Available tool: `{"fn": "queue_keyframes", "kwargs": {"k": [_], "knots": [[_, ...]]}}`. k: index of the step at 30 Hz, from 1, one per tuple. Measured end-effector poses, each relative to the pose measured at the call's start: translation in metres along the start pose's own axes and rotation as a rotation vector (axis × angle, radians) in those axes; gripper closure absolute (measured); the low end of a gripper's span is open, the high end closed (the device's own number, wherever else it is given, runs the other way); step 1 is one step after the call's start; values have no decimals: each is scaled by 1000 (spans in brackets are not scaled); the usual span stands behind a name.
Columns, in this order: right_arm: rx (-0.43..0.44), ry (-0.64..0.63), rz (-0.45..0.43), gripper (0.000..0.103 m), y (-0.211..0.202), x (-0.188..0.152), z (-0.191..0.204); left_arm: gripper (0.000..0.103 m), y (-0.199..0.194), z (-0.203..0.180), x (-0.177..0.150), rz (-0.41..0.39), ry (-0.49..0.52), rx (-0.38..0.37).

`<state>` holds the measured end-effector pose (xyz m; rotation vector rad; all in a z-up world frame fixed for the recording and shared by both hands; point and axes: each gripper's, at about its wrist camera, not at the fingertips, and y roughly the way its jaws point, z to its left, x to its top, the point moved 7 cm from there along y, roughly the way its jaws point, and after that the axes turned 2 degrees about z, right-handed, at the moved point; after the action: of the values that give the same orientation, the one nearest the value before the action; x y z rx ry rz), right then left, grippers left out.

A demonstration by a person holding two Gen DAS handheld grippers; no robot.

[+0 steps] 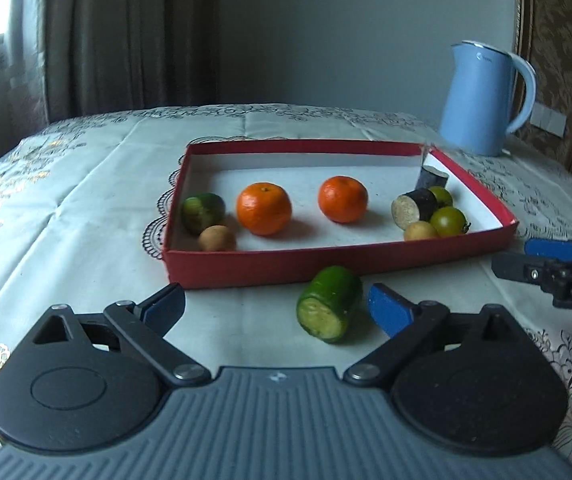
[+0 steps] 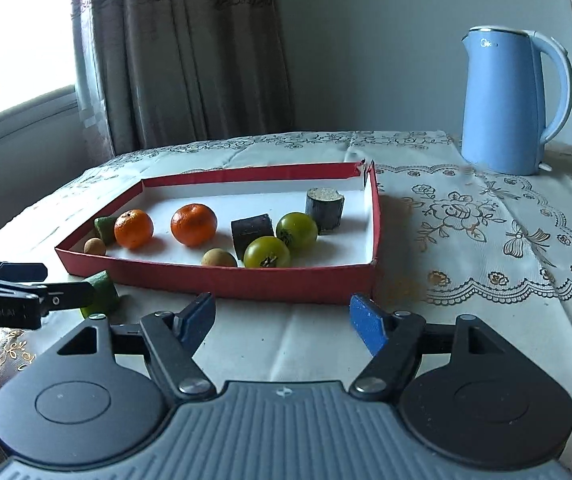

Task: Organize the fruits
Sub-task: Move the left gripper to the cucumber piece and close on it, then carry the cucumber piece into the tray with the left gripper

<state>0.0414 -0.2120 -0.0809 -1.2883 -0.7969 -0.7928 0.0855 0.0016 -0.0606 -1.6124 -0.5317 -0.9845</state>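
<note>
Pale embroidered tablecloth over the table, lace doily motif on the right side in the right wrist view. Brown patterned curtain behind, bright window at far left, plain grey wall. Blue kettle upright at the back right, well apart from the tray.

Red tray w/ white lining sits mid-table. Inside, left end: cucumber chunk touching a small tan fruit. Centre: two oranges, apart from each other. Right end: two dark sugarcane-like pieces, one lying, one upright near the back corner, plus two green tomatoes and another tan fruit, all bunched close.

Second cucumber piece lies outside on the cloth, just in front of the tray's near wall, cut face toward the left wrist cam.

Left gripper low over the cloth, fingers spread wide, holding nothing; cucumber between them, just beside the right blue pad, contact not clear.

Right gripper likewise spread wide, empty, only bare cloth between the pads, near the tray's front wall.

Hard to make out: kettle logo blurred; tray's back right corner looks torn; outside cucumber half hidden behind the left gripper in the right wrist view; left-end tray cucumber mostly hidden by an orange there; text on gripper bodies cut off
</note>
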Motion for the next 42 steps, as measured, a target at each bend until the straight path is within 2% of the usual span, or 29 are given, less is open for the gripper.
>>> {"fn": "queue_keyframes", "kwargs": {"k": [5,8,11,13,14,16,19,23,31,37,42], "knots": [[-25,-17,6,27,0,-5,1,7,10,-8,4,17,20,-25],[-30,-38,17,26,2,-7,5,17,18,-13,3,38,50,-22],[-50,-65,11,22,2,-7,7,28,23,-16,1,60,53,-41],[-55,-79,10,21,2,-7,9,42,25,-18,-1,69,67,-41],[-55,-81,12,21,2,-8,9,43,25,-18,-2,68,72,-37],[-56,-78,19,20,3,-8,8,57,24,-19,-3,60,73,-50],[-59,-64,31,20,6,-8,5,68,22,-22,-2,58,80,-70],[-60,-54,44,19,8,-9,3,68,21,-27,-4,46,107,-46],[-67,-55,82,15,14,-12,3,68,18,-25,0,58,78,-30],[-67,-41,123,6,20,-15,2,68,2,-23,15,15,76,-33],[-70,-51,130,4,21,-16,4,68,-4,-22,34,-27,72,-24]]}}
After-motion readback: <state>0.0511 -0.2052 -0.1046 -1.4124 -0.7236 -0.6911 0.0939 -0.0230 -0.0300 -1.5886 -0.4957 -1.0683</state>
